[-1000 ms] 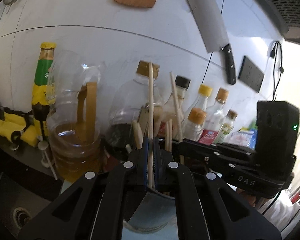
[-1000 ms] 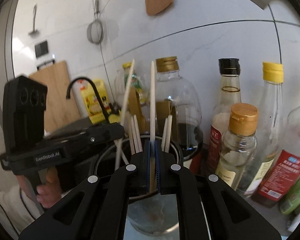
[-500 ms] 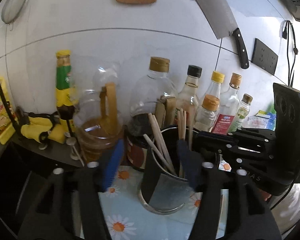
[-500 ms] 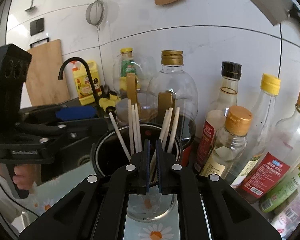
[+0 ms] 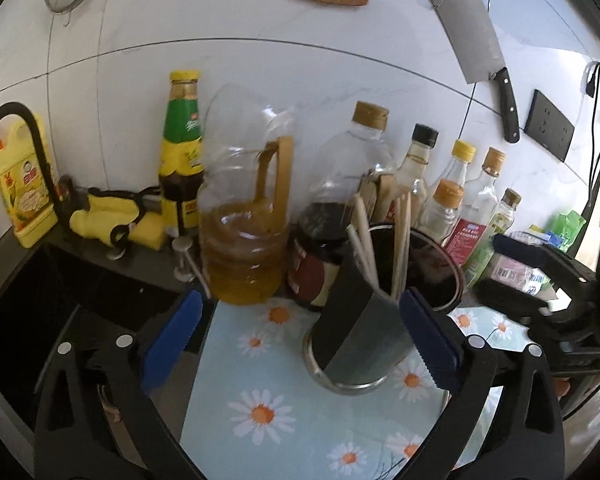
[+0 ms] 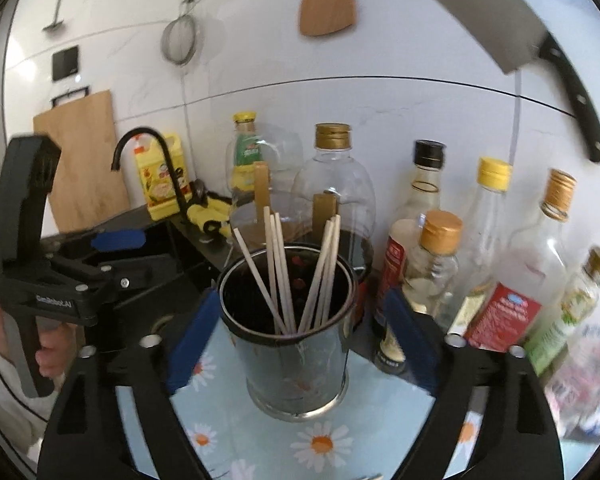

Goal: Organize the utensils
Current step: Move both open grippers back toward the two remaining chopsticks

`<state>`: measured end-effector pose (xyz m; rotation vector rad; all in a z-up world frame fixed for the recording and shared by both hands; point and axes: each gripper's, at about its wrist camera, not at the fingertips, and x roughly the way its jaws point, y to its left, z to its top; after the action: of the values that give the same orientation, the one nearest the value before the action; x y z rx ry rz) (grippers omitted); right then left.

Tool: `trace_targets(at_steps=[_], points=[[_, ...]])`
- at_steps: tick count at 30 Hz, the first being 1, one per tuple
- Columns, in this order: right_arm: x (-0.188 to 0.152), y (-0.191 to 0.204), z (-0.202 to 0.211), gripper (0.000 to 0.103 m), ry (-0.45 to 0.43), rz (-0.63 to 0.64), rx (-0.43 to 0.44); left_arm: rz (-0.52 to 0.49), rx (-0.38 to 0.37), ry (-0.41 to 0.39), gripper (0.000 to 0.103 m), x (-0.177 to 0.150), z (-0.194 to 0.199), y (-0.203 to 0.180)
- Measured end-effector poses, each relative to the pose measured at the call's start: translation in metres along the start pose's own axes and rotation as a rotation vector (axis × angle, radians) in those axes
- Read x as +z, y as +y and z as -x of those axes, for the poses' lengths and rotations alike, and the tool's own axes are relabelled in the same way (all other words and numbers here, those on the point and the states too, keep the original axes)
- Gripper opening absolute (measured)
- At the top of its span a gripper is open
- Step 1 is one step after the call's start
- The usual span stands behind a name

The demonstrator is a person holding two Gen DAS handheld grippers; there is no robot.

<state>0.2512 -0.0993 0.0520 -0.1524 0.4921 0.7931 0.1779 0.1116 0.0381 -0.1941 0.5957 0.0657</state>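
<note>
Right-wrist view: a metal utensil holder (image 6: 296, 364) stands upright on a daisy-print mat (image 6: 320, 440), and wooden chopsticks (image 6: 284, 272) lean inside it in two loose bundles, their tips fanning above the rim. The right gripper (image 6: 300, 332) frames the holder, one blue-padded finger on each side of it; its jaws are opening and already wide, the pads clear of the holder's wall, with nothing clamped. Left of the holder, the left gripper (image 6: 118, 240) shows side-on, carried by a person's hand (image 6: 50, 354). Behind the holder stand a large clear bottle (image 6: 332, 200) with dark liquid and, to its right, a row of condiment bottles (image 6: 496, 264). A cleaver (image 6: 496, 20), a wooden spatula (image 6: 328, 4) and a strainer (image 6: 179, 42) hang on the white wall above. Left-wrist view: the left gripper (image 5: 300, 332) also has its jaws opening, spread wide and empty; the holder (image 5: 364, 344) sits just inside its right-hand pad, not pressed. Left of the holder stand a jug of amber oil (image 5: 244, 256), a black faucet (image 5: 24, 144) and a yellow detergent bottle (image 5: 20, 196) beside a dark sink (image 5: 60, 304).
</note>
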Motion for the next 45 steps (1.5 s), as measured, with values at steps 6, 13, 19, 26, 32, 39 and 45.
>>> trace_targets(at_steps=[6,13,19,26,32,39,45], points=[[-0.012,-0.002,0.020,0.088,-0.011,-0.088,-0.043,-0.017,0.006,0.066,0.097,-0.012,0.000,0.007],[-0.029,0.002,0.037,0.089,0.018,-0.119,-0.137,-0.042,-0.047,0.125,0.097,-0.023,-0.009,0.006],[-0.048,-0.001,0.048,0.089,0.047,-0.176,-0.203,-0.103,-0.095,0.171,0.097,-0.033,-0.021,-0.008],[-0.074,-0.006,0.052,0.090,0.097,-0.259,-0.286,-0.177,-0.150,0.232,0.097,-0.042,-0.037,-0.022],[-0.100,-0.009,0.046,0.090,0.154,-0.318,-0.346,-0.231,-0.196,0.303,0.097,-0.054,-0.056,-0.031],[-0.137,-0.006,0.028,0.090,0.279,-0.351,-0.412,-0.297,-0.236,0.388,0.097,-0.072,-0.078,-0.042],[-0.160,-0.004,0.016,0.090,0.354,-0.370,-0.451,-0.340,-0.251,0.444,0.097,-0.083,-0.094,-0.051]])
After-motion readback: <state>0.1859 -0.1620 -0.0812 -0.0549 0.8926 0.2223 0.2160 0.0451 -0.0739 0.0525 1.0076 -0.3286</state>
